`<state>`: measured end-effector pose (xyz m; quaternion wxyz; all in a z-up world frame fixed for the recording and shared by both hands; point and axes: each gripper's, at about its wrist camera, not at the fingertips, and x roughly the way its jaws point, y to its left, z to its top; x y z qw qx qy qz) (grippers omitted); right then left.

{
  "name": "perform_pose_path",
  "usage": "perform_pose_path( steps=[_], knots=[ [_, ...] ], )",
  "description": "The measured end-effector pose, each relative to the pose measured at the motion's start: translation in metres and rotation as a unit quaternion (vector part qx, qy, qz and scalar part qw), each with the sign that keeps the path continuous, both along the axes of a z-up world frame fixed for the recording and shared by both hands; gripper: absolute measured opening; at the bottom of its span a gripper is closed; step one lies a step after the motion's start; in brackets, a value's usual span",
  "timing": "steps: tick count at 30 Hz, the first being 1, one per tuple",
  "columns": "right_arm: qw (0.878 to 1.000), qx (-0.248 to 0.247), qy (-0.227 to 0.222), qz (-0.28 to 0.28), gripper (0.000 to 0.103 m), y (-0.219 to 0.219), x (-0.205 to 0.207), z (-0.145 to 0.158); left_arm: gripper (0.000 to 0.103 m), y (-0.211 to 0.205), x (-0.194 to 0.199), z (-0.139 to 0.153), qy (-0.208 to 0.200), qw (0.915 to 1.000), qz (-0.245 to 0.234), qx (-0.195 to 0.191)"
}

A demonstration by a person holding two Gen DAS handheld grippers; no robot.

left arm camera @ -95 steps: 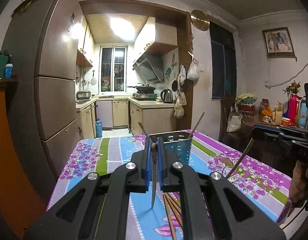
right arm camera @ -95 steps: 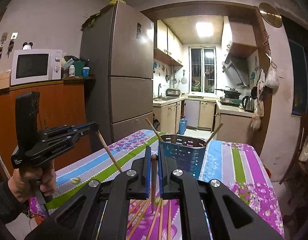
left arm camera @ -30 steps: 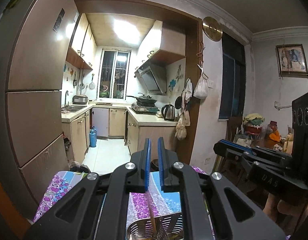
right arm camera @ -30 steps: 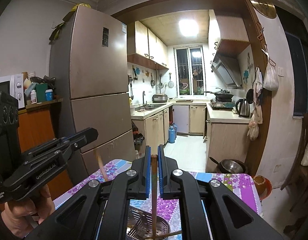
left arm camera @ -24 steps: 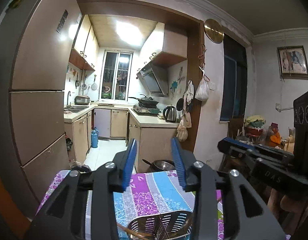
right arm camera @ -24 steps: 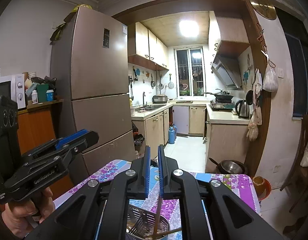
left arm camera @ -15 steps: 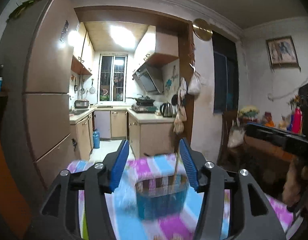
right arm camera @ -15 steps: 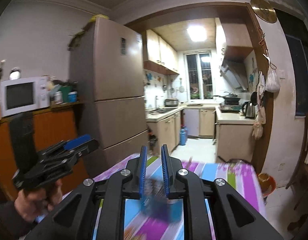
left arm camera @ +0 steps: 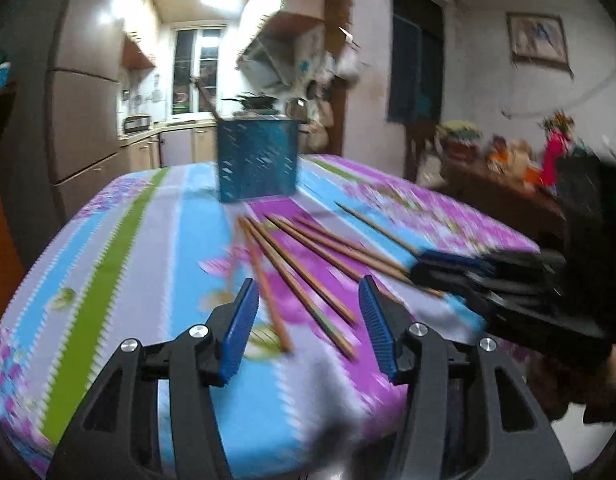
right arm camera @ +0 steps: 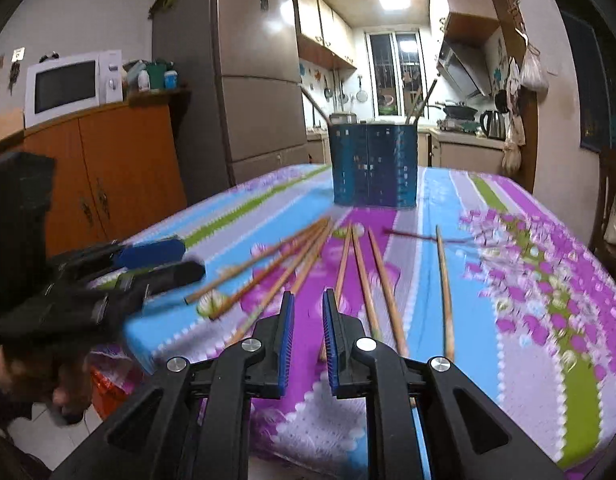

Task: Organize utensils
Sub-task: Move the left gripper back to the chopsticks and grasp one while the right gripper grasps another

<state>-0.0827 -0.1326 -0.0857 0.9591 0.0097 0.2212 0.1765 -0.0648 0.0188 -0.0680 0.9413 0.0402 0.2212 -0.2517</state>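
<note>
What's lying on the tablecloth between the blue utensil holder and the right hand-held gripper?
Loose wooden chopsticks lie scattered on the tablecloth between the blue utensil holder and the right hand-held gripper, clearest in the right wrist view.

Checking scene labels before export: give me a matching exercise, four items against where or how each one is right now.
Items:
1. loose chopsticks
2. perforated utensil holder
3. left gripper
4. microwave

States:
A. on the orange cabinet beside the fridge
B. lying flat on the floral tablecloth
C. fingers apart, nothing between them
D. upright at the far end of the table, a few chopsticks standing in it

Pairs: 1-B, 2-D, 3-C, 4-A
</note>
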Motion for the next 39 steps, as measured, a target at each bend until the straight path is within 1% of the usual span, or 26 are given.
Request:
perform_pose_path(
  steps=[2,5,8,12,14,17,23,27,28,30,31,33,39],
  knots=[
    [1.0,-0.005,0.006,-0.003,0.016,0.001,0.001,-0.008,0.044,-0.008,-0.002,-0.009,0.0,0.9999,-0.003,0.011],
    [1.0,-0.016,0.009,-0.008,0.016,0.001,0.001,-0.016,0.041,-0.015,0.007,-0.019,0.008,0.9998,0.009,0.015],
    [1.0,-0.014,0.018,-0.009,0.016,-0.002,0.005,-0.02,0.037,-0.019,0.008,-0.031,0.004,0.9995,0.014,0.03],
    [1.0,-0.012,0.025,-0.011,0.016,-0.002,0.008,-0.024,0.032,-0.025,0.0,-0.043,-0.003,0.999,0.016,0.041],
    [0.999,-0.012,0.026,-0.014,0.016,-0.002,0.01,-0.024,0.03,-0.026,0.005,-0.045,-0.001,0.9991,0.018,0.039],
    [0.999,-0.011,0.029,-0.016,0.016,-0.003,0.013,-0.026,0.029,-0.027,0.004,-0.046,-0.003,0.9991,0.022,0.037],
    [0.999,-0.006,0.031,-0.018,0.016,-0.003,0.013,-0.026,0.025,-0.027,-0.004,-0.048,-0.012,0.9989,0.028,0.035],
    [0.999,-0.008,0.029,-0.017,0.016,-0.004,0.014,-0.026,0.024,-0.027,-0.006,-0.049,-0.014,0.9989,0.031,0.033],
    [0.999,-0.007,0.028,-0.019,0.015,-0.004,0.014,-0.026,0.024,-0.027,-0.007,-0.05,-0.016,0.9988,0.033,0.034],
    [0.999,-0.005,0.024,-0.025,0.009,-0.006,0.013,-0.027,0.018,-0.029,-0.008,-0.05,-0.018,0.9987,0.033,0.034],
    [0.999,-0.002,0.024,-0.026,0.009,-0.006,0.013,-0.027,0.017,-0.03,-0.009,-0.05,-0.018,0.9987,0.034,0.034],
    [0.999,0.0,0.02,-0.029,0.008,-0.006,0.011,-0.028,0.014,-0.031,-0.01,-0.05,-0.018,0.9986,0.035,0.034],
    [0.999,0.006,0.013,-0.038,0.007,-0.008,0.009,-0.025,0.012,-0.033,-0.012,-0.049,-0.018,0.9985,0.037,0.036]
  ],
)
